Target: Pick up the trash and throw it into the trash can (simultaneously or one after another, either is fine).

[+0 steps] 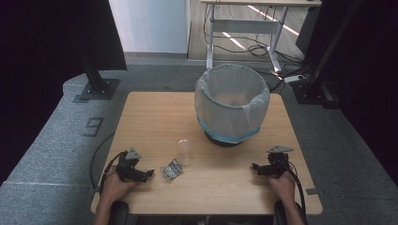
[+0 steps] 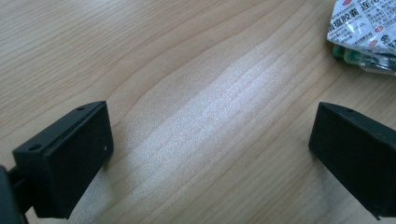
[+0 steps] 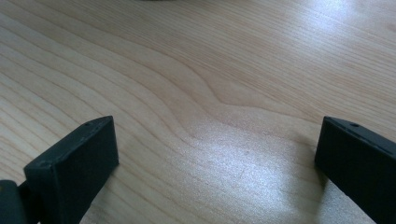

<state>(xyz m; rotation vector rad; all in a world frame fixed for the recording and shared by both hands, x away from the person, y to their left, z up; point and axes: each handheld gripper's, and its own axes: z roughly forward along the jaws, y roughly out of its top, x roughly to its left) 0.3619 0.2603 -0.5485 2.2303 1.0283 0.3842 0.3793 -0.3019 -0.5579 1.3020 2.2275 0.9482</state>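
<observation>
Blister pack (image 1: 172, 168) lies near the counter's (image 1: 225, 187) front edge, just beside my left hand-held gripper (image 1: 149, 173), jaws spread and empty; right hand-held gripper (image 1: 254, 167) likewise spread. Next, I judge: reach and pinch it.

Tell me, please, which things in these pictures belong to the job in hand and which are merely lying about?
In the job:
- blister pack of capsules, nearest the left gripper
- clear plastic cup lying beside it
- lined waste bin, probably where they go
- right gripper, jaws apart

Lying about:
- desk frame behind the table
- cables on the floor
- black stand at left
</observation>
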